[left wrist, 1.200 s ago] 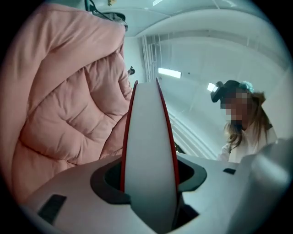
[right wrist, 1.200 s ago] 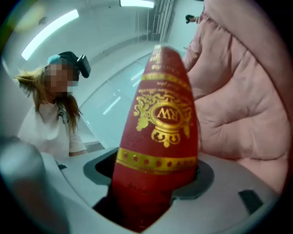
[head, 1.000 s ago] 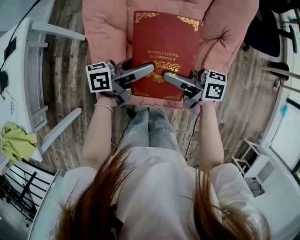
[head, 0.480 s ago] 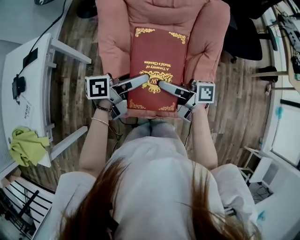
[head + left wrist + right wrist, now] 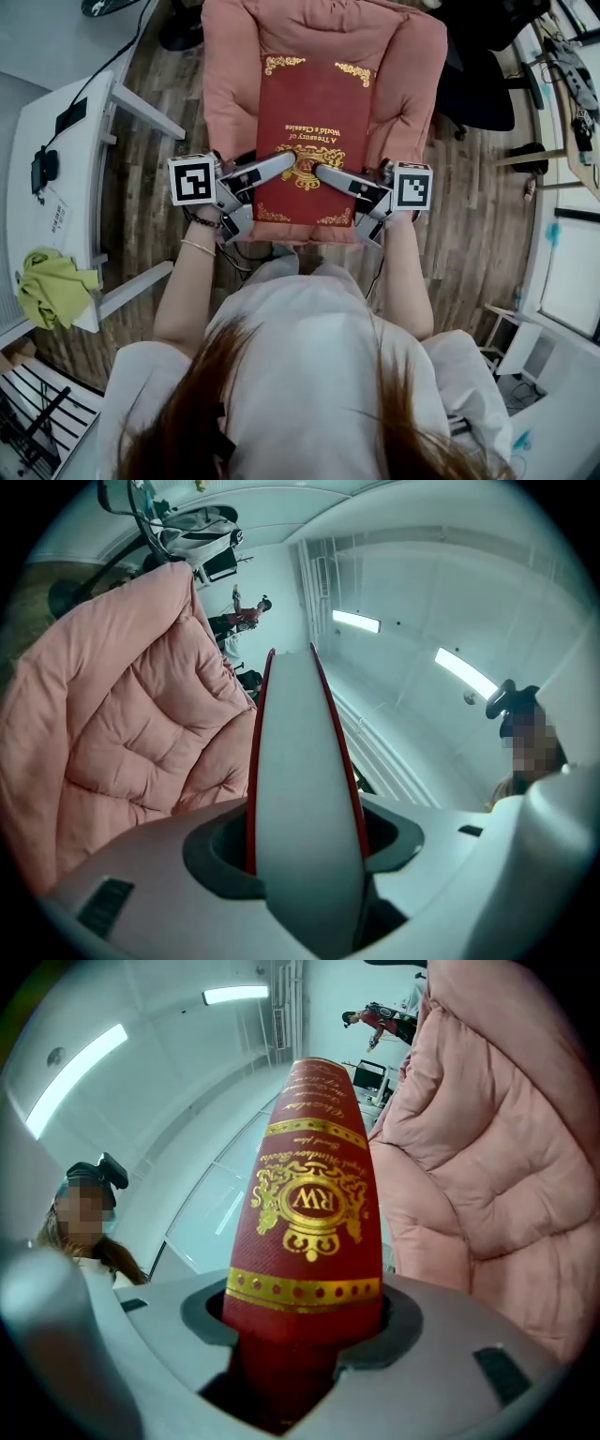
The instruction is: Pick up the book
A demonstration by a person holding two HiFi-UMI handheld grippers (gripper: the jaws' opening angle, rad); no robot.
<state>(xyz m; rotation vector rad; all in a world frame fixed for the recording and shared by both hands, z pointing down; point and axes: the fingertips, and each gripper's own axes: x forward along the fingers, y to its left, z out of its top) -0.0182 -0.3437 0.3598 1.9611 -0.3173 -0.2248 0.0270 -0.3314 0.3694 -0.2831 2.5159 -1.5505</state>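
A red hardcover book [image 5: 309, 108] with gold ornaments hangs above the seat of a pink padded armchair [image 5: 417, 66], held flat between my two grippers. My left gripper [image 5: 284, 162] is shut on the book's page edge: the white pages [image 5: 305, 789] run between its jaws, with the pink armchair [image 5: 131, 733] to the left. My right gripper [image 5: 323, 172] is shut on the opposite edge, where the gilt spine [image 5: 309, 1213] fills the gap between its jaws. The far end of the book reaches toward the armchair's backrest.
A white table [image 5: 70, 122] stands at the left with a black device [image 5: 42, 171] and a yellow-green cloth [image 5: 49, 286] on it. A dark office chair [image 5: 487, 66] is at the upper right. Wooden floor lies all around. A person [image 5: 375, 1018] stands far off.
Both grippers have come up together with the book still clamped between them, so the book now hangs clear above the seat. The grips have not changed.
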